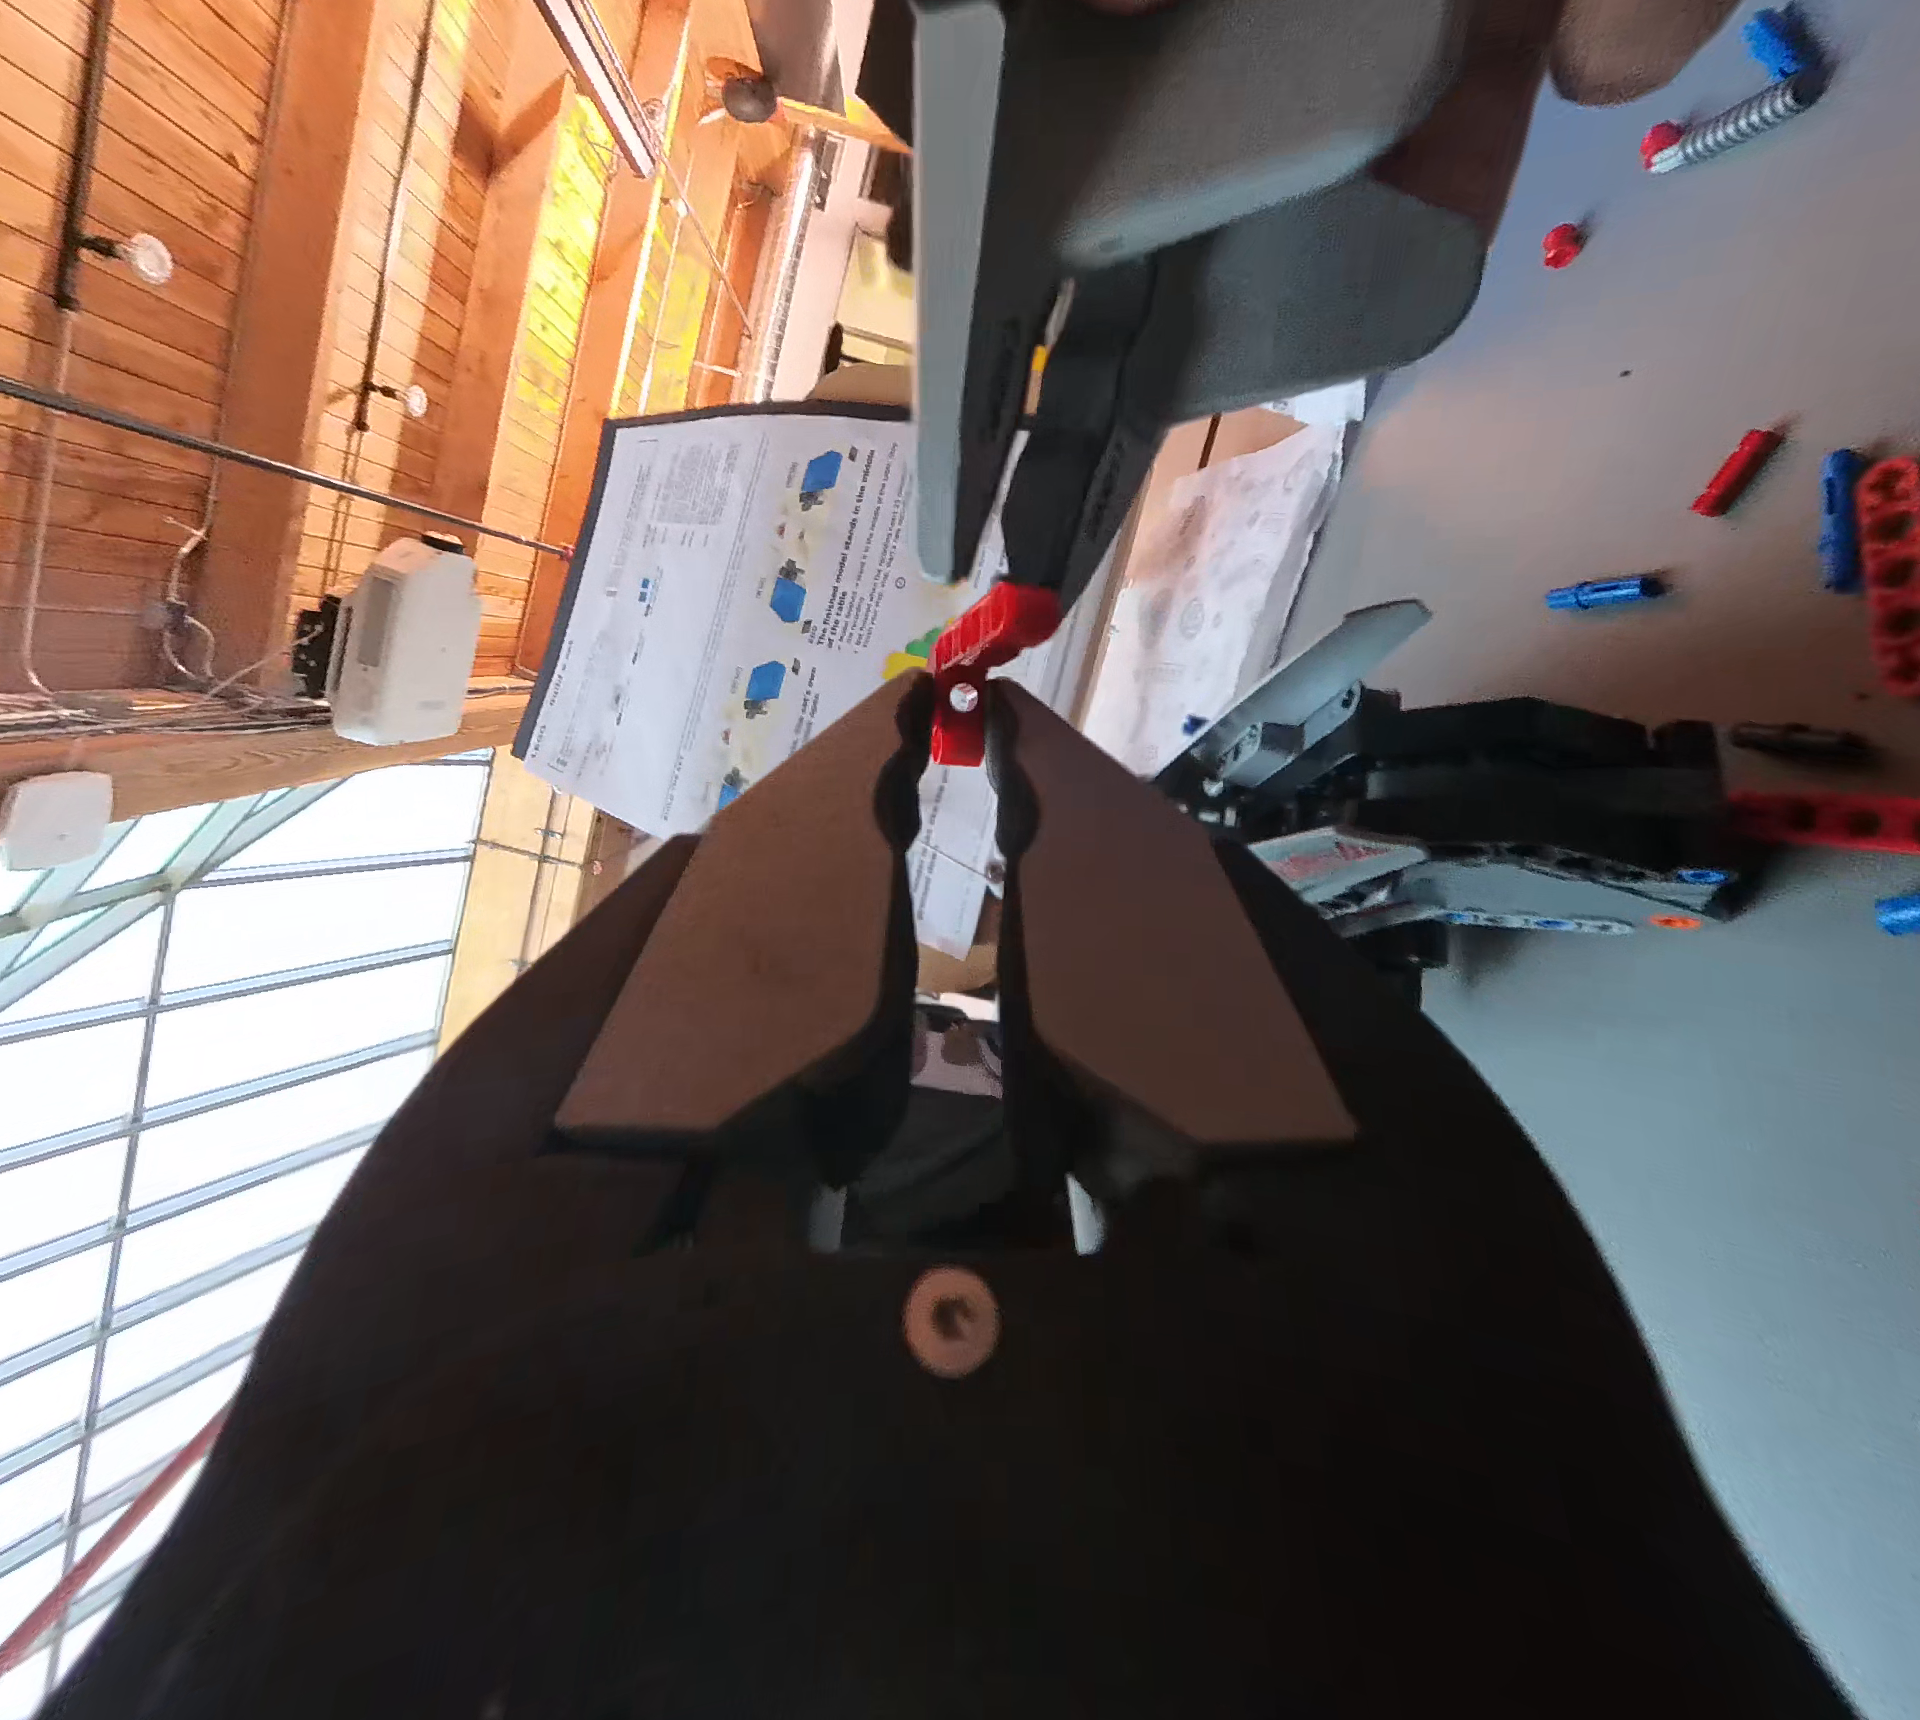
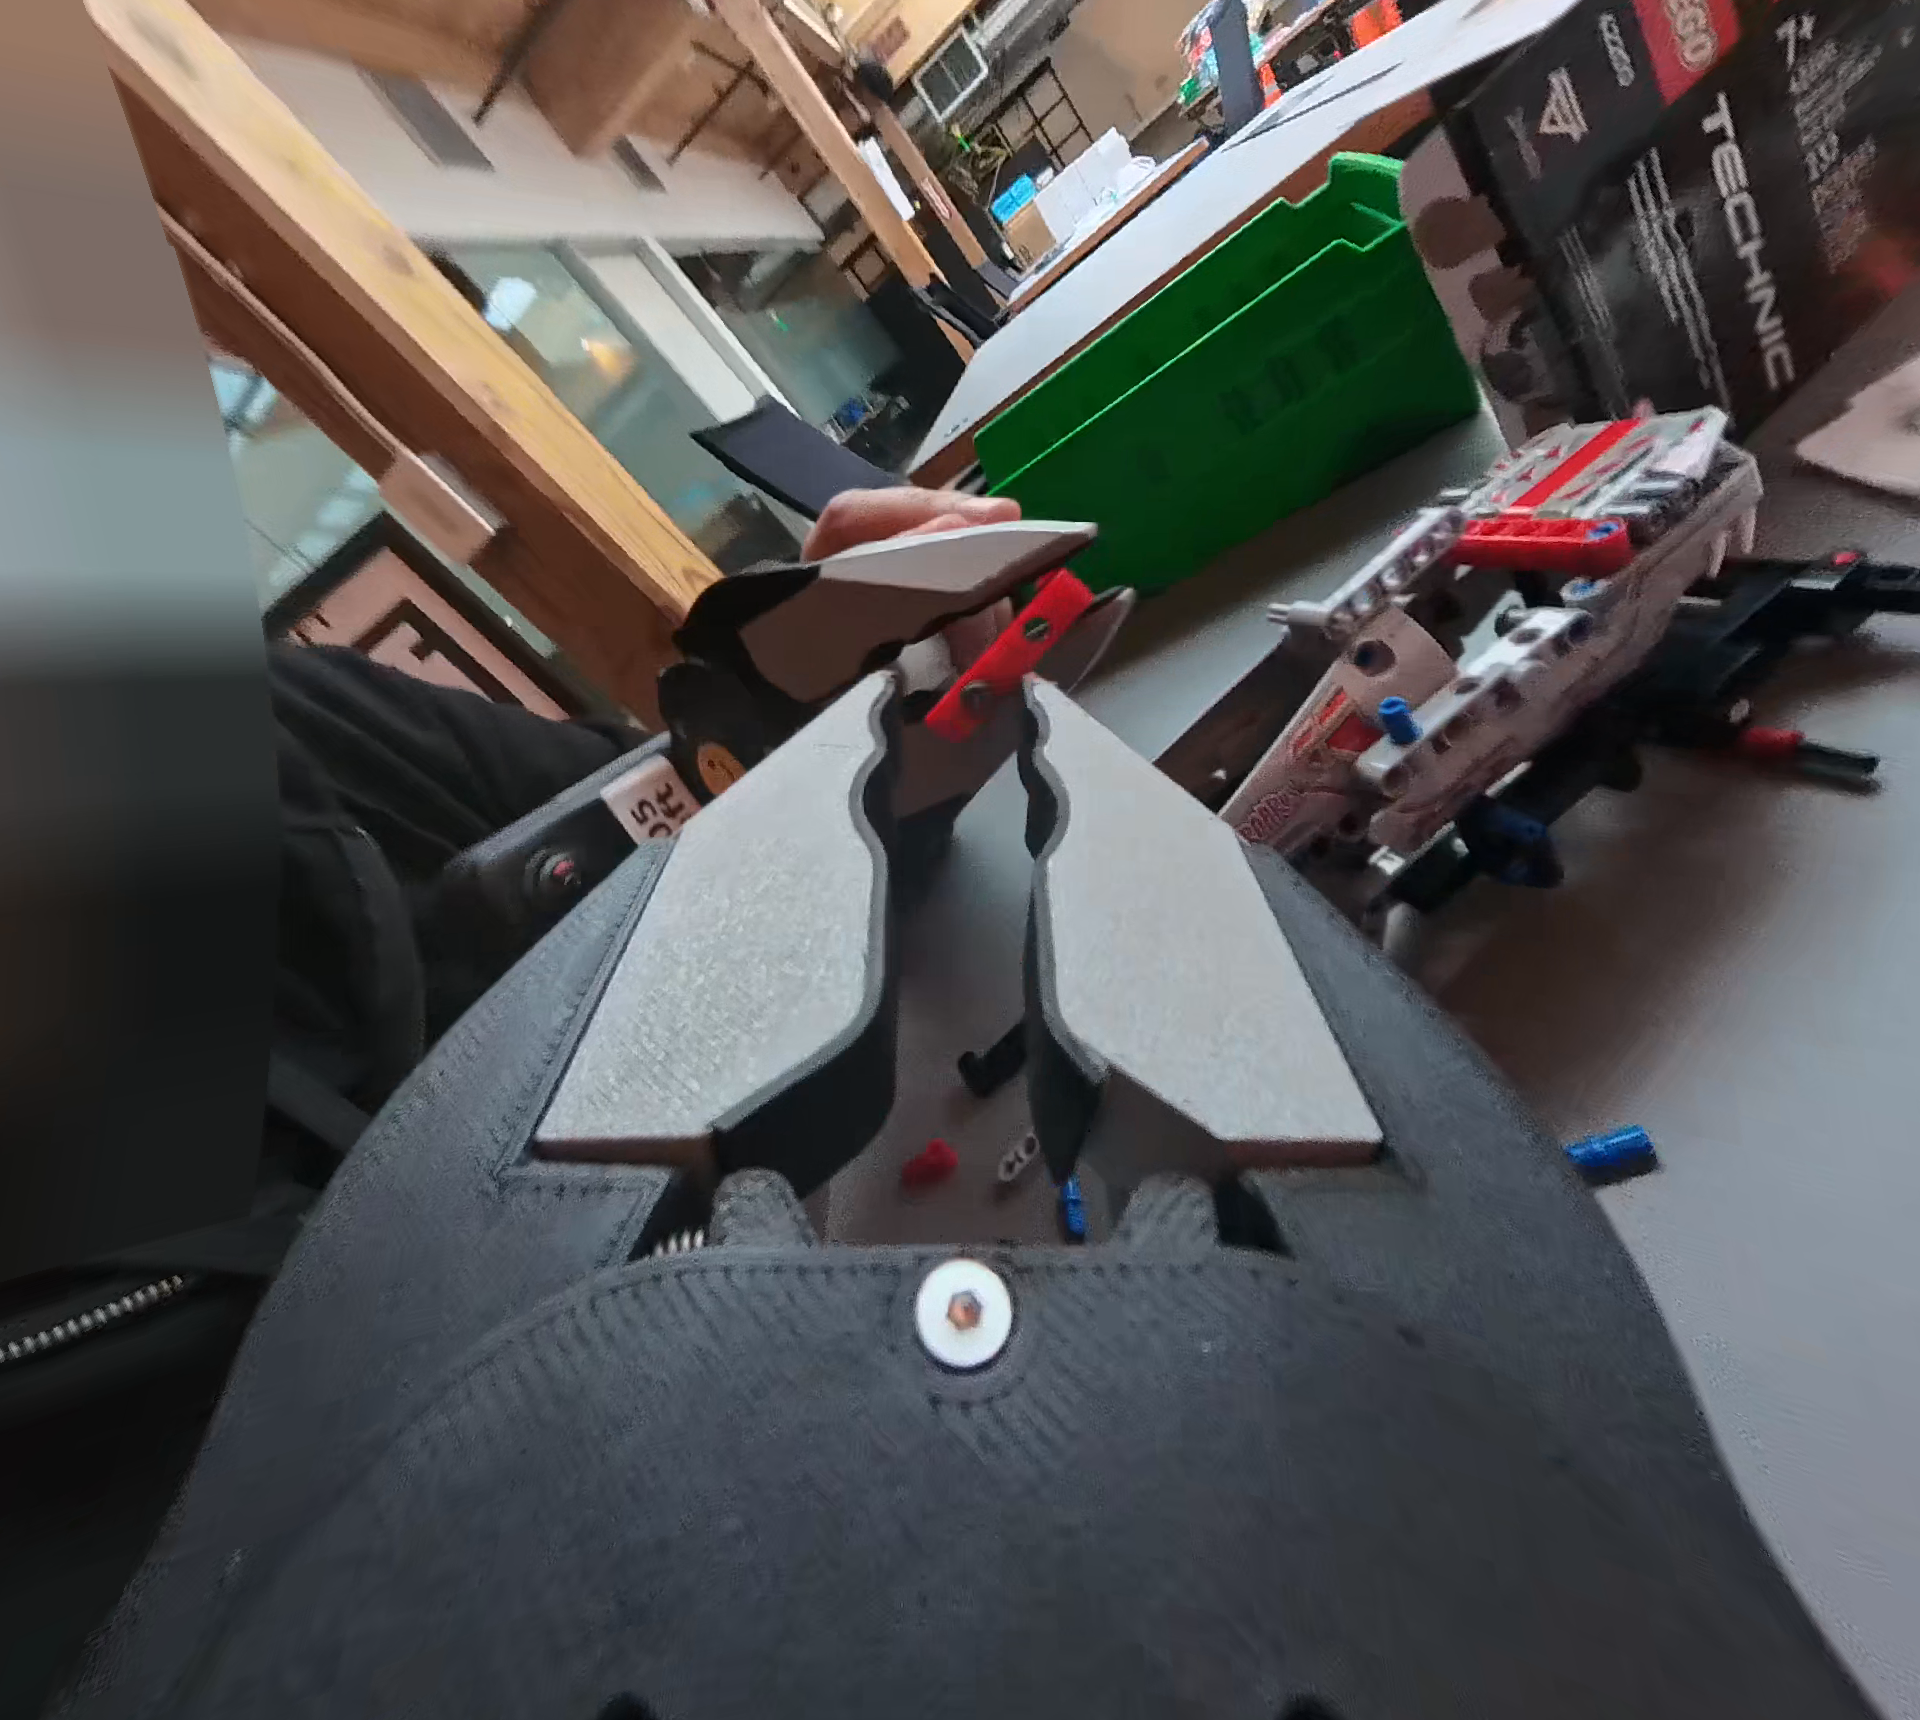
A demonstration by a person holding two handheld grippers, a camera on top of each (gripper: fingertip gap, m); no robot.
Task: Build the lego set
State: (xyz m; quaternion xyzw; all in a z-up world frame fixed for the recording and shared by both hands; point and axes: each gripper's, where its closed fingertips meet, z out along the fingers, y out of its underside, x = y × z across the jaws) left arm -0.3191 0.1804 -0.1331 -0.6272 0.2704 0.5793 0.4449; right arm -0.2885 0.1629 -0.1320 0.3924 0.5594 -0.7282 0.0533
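A small red Lego beam [image 1: 971, 647] with a light pin in it is held in the air between both grippers. My left gripper [image 1: 954, 702] is shut on its lower end. My right gripper [image 2: 958, 691] is shut on the same red beam [image 2: 1013, 652], which lies slanted between its grey fingertips. In the left wrist view the right gripper [image 1: 1003, 584] comes down from the top, held by a hand. In the right wrist view the left gripper [image 2: 997, 605] comes in from the left. The partly built grey, black and red car model [image 2: 1507, 662] stands on the table, also in the left wrist view [image 1: 1507, 823].
Loose parts lie on the grey table [image 1: 1662, 1203]: a blue pin [image 1: 1600, 595], a red axle [image 1: 1737, 473], a spring shock absorber [image 1: 1735, 124]. An instruction sheet [image 1: 727, 610] stands behind. A green bin [image 2: 1226, 392] and a black set box [image 2: 1714, 164] sit behind the model. A blue pin [image 2: 1608, 1151] lies at the right.
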